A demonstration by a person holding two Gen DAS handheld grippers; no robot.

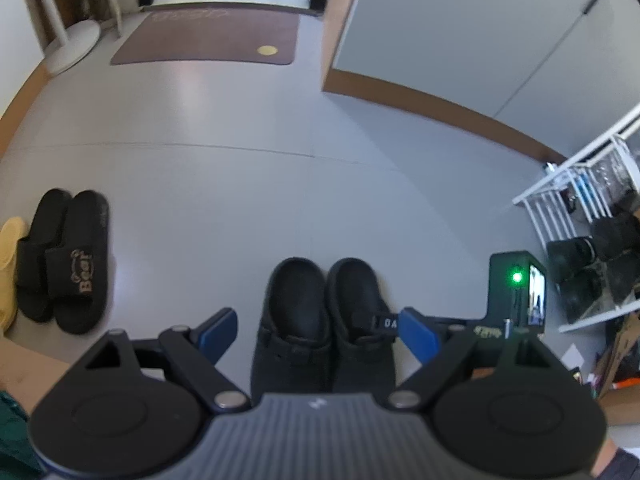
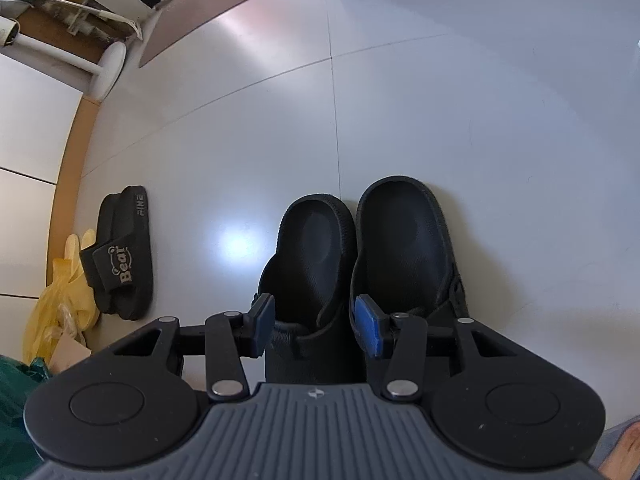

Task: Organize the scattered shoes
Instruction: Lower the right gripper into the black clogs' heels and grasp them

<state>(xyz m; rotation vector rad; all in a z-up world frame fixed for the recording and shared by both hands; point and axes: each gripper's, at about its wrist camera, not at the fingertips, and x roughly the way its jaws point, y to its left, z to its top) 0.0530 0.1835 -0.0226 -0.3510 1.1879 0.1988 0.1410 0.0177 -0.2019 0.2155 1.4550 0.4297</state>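
Note:
Two black clogs stand side by side on the pale floor with their open heels pointing away: the left clog (image 1: 298,304) (image 2: 312,248) and the right clog (image 1: 358,300) (image 2: 404,232). My left gripper (image 1: 318,326) hovers above the pair, open wide, its blue pads (image 1: 418,334) framing both clogs without touching them. My right gripper (image 2: 316,326) points down over the left clog's front. Its jaws stand partly apart and the pads (image 2: 368,330) hang above the shoe, not pressing on it. In the left wrist view, the right gripper's camera block (image 1: 516,292) shows to the right of the clogs.
A pair of black "Bear" slides (image 1: 64,256) (image 2: 120,256) lies to the left, beside a yellow slipper (image 1: 8,256) and a yellow bag (image 2: 60,292). A white shoe rack (image 1: 580,208) with dark shoes stands at the right. A brown mat (image 1: 208,36) lies far ahead.

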